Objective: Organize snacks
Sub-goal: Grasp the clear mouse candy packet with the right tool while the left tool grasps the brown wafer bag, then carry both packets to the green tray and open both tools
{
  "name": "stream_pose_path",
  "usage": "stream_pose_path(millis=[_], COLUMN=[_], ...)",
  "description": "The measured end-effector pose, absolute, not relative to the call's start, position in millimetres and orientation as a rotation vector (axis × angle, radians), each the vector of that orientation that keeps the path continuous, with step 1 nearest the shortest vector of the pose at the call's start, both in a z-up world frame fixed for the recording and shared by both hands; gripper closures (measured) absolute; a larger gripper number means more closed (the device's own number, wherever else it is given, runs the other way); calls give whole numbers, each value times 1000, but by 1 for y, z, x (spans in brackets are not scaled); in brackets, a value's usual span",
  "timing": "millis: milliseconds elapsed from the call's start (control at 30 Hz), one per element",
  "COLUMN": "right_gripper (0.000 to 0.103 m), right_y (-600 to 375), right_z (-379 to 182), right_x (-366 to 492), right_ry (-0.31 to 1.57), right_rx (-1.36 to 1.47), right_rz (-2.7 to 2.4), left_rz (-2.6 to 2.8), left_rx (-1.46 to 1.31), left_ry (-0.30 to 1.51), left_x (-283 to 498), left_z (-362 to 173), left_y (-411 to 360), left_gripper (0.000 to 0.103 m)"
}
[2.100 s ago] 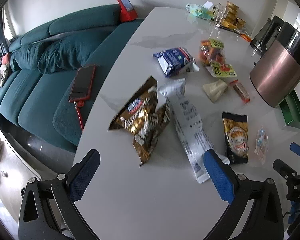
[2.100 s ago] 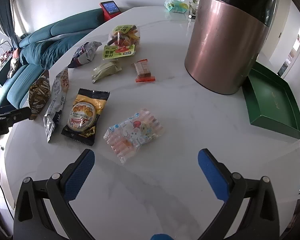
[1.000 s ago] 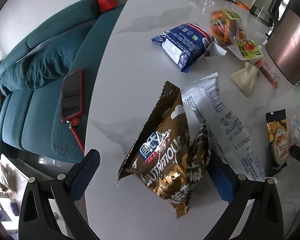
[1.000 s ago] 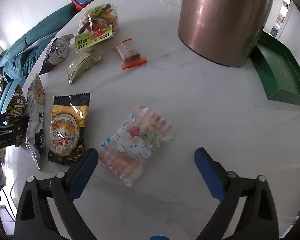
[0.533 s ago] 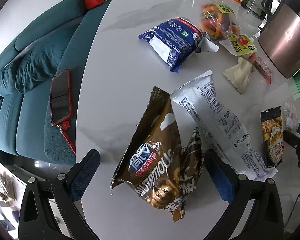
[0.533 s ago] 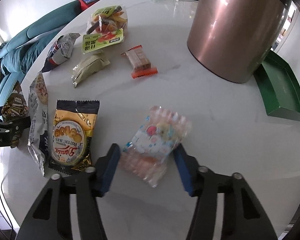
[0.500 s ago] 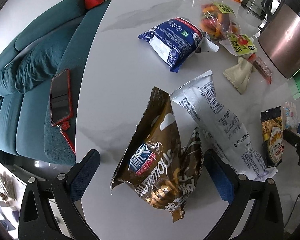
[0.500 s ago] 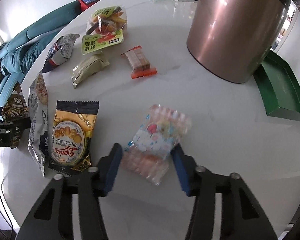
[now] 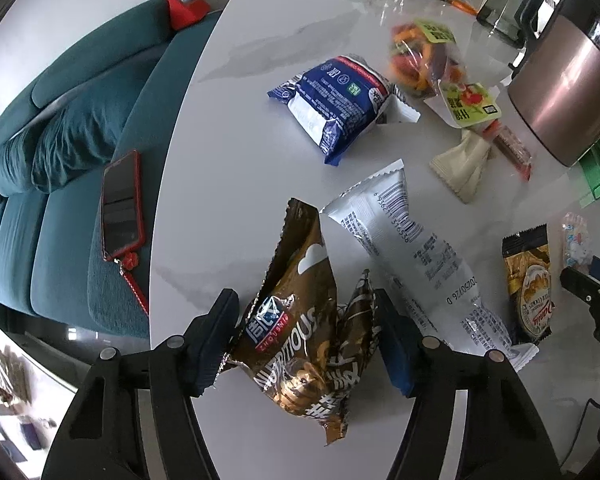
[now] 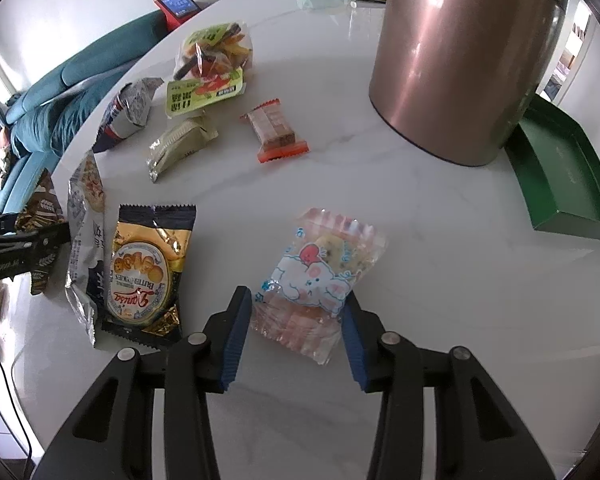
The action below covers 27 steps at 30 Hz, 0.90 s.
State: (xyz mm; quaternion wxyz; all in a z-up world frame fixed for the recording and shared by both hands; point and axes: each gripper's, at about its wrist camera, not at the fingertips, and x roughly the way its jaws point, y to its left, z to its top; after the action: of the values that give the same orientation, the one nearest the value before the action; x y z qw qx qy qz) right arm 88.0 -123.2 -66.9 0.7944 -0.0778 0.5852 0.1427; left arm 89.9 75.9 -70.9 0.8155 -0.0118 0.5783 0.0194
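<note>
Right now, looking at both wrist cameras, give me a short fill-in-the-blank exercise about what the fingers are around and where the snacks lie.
1. The left gripper has its fingers on either side of the ____ snack bag.
2. The right gripper has just been closing around the clear packet printed with a cartoon ____.
3. The green tray lies beside the ____-coloured canister.
4. The red-cased phone lies on the ____.

Missing words: brown; elephant; copper; sofa

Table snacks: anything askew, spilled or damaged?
No spills or tears visible. The crumpled brown-gold foil snack bag between the left gripper jaws lies partly over the long white wrapper. Other packets are scattered at mixed angles on the white marble table, not yet sorted.
</note>
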Motion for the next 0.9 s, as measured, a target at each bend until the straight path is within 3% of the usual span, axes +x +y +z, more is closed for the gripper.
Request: stream_pose_path(millis=[233, 900], right_gripper=[81, 82], right_y=[-133, -168], right_z=[-59, -21], right_x=[86, 74], right_ry=[1230, 1151], right_rx=[-153, -90], right_rz=[322, 469], left_rz=[69, 174], left_rx=[-63, -102], left_ry=[1227, 1127], left_x=[85, 57], left_z=[-68, -15], left_y=[76, 60], left_gripper=[56, 58])
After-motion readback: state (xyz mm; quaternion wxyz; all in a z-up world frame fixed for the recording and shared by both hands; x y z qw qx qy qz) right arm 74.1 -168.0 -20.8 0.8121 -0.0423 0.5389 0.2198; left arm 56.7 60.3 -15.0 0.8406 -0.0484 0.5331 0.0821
